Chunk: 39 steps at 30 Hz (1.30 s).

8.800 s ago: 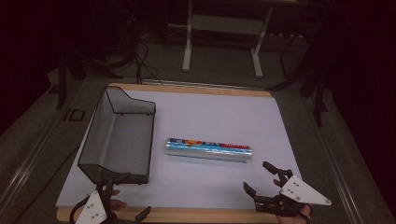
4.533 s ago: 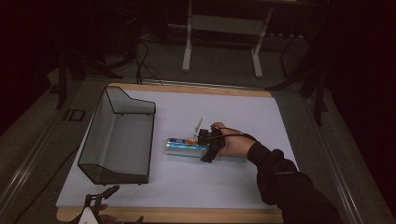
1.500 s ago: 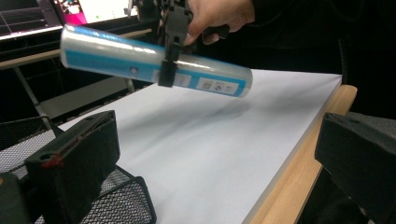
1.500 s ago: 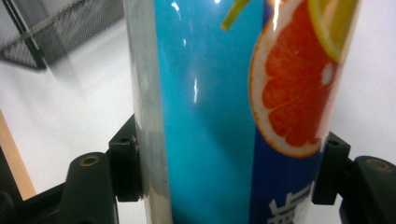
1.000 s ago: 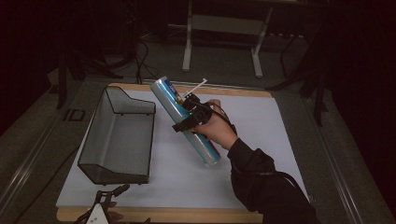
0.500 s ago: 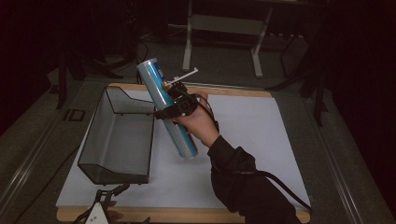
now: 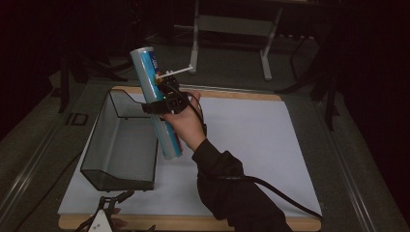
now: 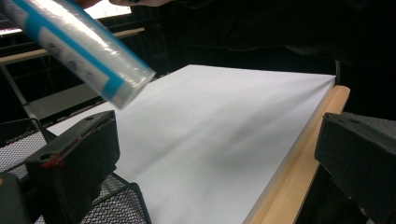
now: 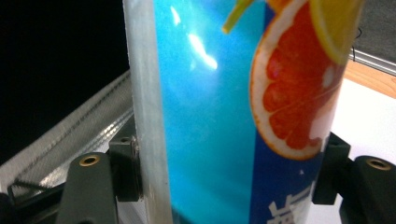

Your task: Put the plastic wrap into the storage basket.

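Where half a second ago I held the blue roll [image 7: 157,104] leaning over the table's middle, I have now swung it left and steeper, beside the wire basket [image 7: 121,145]. My right gripper [image 7: 162,99] clamps it around the middle, jaws pressed on both sides. Its long axis runs nearly upright, top tipped up and away to the left, bottom end low beside the basket's rim, above the white mat [image 7: 241,135]. My left gripper [image 7: 109,212] rests at the near edge, jaws spread wide, empty.
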Tool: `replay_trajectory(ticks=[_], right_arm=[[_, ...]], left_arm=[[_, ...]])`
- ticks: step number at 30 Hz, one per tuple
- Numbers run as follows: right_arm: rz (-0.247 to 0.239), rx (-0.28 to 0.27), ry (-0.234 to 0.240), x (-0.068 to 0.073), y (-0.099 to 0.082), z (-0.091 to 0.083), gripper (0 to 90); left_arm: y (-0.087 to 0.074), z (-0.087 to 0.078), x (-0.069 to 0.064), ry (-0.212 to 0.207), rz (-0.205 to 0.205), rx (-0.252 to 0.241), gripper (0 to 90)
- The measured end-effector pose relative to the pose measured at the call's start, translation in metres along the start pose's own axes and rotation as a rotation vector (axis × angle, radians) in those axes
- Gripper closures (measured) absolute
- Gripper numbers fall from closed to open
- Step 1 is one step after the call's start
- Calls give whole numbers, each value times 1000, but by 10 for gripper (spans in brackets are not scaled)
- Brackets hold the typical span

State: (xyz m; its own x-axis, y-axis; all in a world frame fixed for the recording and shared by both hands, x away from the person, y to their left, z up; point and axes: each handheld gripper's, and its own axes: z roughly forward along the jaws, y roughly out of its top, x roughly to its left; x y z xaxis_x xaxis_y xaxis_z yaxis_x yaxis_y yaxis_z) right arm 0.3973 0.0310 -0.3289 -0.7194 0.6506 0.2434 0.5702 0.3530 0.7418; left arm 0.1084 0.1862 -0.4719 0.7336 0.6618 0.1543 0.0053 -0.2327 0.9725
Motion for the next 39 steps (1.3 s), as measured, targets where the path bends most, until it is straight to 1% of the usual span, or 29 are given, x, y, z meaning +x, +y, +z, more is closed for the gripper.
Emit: replay_trajectory(ticks=[2,4,6,9,11,14,15,16,19,22,24,25,26,27,28,29,31,32,35,36,37,38,39], right_arm=[[7,-7,2,4,2,4,317],[35,-23,17,7,2,7,317],[63,-46,18,11,3,11,317],[75,-66,22,17,5,16,317],[71,-74,-1,23,6,21,317],[81,-91,11,28,5,27,317],[91,-92,20,29,4,29,317],[99,-93,19,30,3,33,317],[98,-88,18,34,0,44,317],[103,-85,25,34,-1,46,317],[128,-78,41,37,-5,58,317],[121,-77,22,37,-8,63,317],[124,-76,13,36,-10,66,317],[124,-76,13,36,-10,66,317],[134,-74,13,34,-12,69,317],[152,-67,3,31,-16,74,317],[154,-58,2,30,-18,76,317],[150,-46,-12,30,-23,82,317],[149,-37,-16,31,-26,85,317],[187,-22,17,30,-33,90,317],[206,-19,26,30,-37,93,317],[211,-10,17,30,-40,96,317],[201,-1,6,31,-42,99,317]], left_arm=[[0,0,0,1,1,0,8],[0,0,0,0,2,1,8],[0,-1,0,-1,3,2,8],[0,-1,0,-2,2,1,8],[0,-1,0,-2,1,0,8],[0,-1,0,-2,1,-1,8],[0,-1,0,-2,1,-1,8],[0,-1,1,-2,0,-1,8],[0,-2,0,-3,3,0,8],[0,-2,0,-3,5,0,8],[-1,-2,0,-5,4,0,8],[-1,-2,0,-5,4,0,8],[-1,-2,0,-7,3,0,8],[-1,-2,0,-7,3,0,8],[-1,-2,0,-7,5,1,8],[-1,-2,0,-7,5,2,8],[-1,-1,0,-9,9,5,8],[-1,-1,0,-9,9,6,8],[-1,-2,0,-9,9,4,8],[-1,-2,0,-8,9,4,8],[-1,-2,0,-8,8,4,8],[-1,-2,0,-8,9,4,8],[-1,-2,-1,-8,10,4,8]])
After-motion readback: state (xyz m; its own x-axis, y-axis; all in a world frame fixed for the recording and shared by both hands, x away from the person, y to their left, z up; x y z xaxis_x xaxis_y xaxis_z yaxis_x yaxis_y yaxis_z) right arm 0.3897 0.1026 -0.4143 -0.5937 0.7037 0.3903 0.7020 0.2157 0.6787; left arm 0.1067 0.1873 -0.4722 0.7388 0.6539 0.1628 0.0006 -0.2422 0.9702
